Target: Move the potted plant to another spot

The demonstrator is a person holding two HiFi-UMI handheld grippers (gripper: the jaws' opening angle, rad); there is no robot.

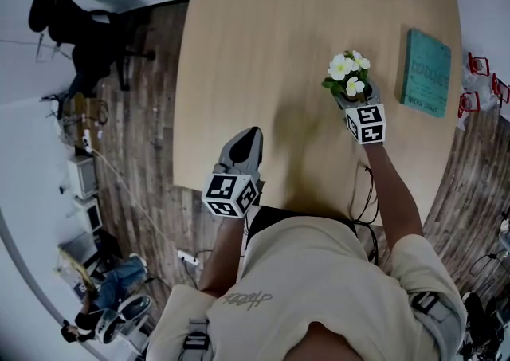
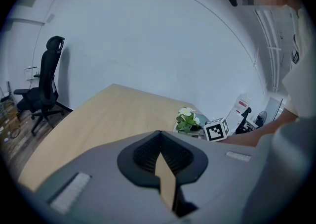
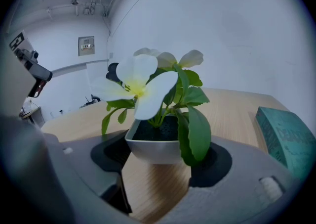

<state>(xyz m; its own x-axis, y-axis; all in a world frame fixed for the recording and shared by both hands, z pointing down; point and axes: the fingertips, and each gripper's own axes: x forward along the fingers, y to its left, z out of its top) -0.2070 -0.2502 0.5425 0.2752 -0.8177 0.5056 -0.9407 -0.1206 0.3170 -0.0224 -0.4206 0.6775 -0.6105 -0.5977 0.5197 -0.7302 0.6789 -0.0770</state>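
Pinching the potted plant (image 1: 348, 79) by the two sides of its white square pot, the right tongs (image 1: 351, 98) are holding it upright over the right half of the desk (image 1: 263, 41). Both dark pads are pressing against the pot's walls, and the white flowers and green leaves are rising above them. Whether the pot's base is touching the wood is not showing clearly. A teal book (image 1: 425, 72) is lying flat on the desk to the right of the plant, near it but apart. The left tongs (image 1: 249, 144) are hanging over the near edge of the desk, well apart from the plant, with their tips pressed together and nothing between them. A black office chair (image 1: 80, 33) is standing on the plank floor (image 1: 147, 152) off the desk's left side.
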